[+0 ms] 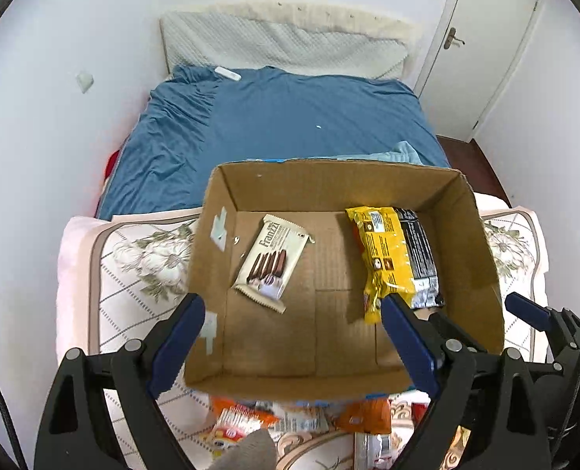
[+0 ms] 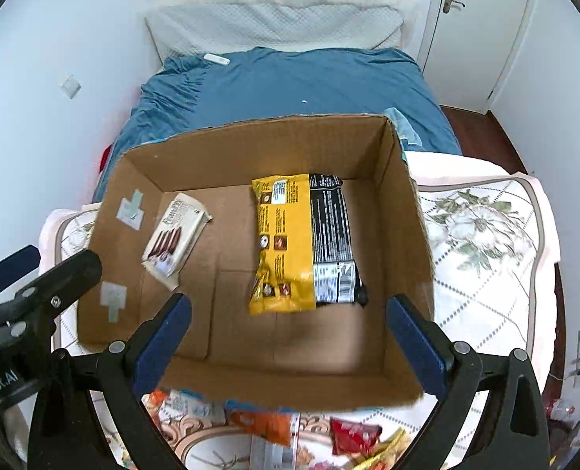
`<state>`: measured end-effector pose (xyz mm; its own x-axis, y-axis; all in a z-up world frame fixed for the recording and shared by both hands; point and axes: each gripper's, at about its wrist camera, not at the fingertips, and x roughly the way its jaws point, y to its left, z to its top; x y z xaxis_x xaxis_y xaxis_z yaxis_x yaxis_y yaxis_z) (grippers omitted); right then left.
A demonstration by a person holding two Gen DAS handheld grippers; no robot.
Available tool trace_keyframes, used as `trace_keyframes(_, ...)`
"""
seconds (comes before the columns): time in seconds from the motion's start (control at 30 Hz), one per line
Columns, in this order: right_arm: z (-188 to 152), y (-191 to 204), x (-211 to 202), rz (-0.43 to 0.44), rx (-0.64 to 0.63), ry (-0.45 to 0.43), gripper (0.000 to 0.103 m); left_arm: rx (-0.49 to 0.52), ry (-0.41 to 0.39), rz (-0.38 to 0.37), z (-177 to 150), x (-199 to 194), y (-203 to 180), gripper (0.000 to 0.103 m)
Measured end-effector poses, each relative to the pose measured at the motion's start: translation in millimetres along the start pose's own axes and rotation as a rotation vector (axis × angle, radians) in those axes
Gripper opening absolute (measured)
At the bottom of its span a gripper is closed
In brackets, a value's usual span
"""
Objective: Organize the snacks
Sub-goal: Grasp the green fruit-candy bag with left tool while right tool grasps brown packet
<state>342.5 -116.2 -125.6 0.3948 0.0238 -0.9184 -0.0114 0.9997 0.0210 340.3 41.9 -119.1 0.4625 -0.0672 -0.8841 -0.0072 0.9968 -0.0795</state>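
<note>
An open cardboard box [image 1: 466,235] [image 2: 407,203] stands on a floral blanket. Inside lie a white Franzzi wafer pack [image 1: 268,262] [image 2: 174,239] at the left and a yellow and black snack bag [image 1: 392,258] [image 2: 305,243] at the right. My left gripper [image 1: 292,342] is open and empty above the box's near part. My right gripper [image 2: 290,337] is open and empty over the box's near edge, just below the yellow bag. Several loose snack packs [image 1: 247,423] [image 2: 262,423] lie on the blanket in front of the box.
The floral blanket [image 2: 486,235] covers the bed's foot. A blue sheet [image 1: 290,117] and a white pillow [image 1: 282,43] lie behind. A white door [image 1: 482,39] is at the far right. The other gripper shows at each view's side [image 1: 525,313] [image 2: 35,286].
</note>
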Motion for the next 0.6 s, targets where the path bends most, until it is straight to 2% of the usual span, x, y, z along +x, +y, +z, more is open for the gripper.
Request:
trace_keyframes(0.33,-42.1,4.5,-34.4,0.023,0.007,-0.022,0.102,-0.01,-0.019,0.007,-38.5,-46.1,0.8,0.092)
trace_keyframes(0.4,-54.8,1.2,-38.8,0.041,0.022,-0.002,0.102,-0.019,-0.012,0.014,-51.0,-53.5,0.5,0.092)
trace_keyframes(0.5,-80.2,-7.3,-38.0,0.117,0.055,0.062,0.102,-0.021,0.011,0.024,-74.9,-59.6,-1.4,0.092)
trace_keyframes(0.6,-112.2,-15.3,-29.2,0.132,0.064,0.129,0.102,-0.021,0.063,0.041,-108.1,-57.2,0.7,0.092)
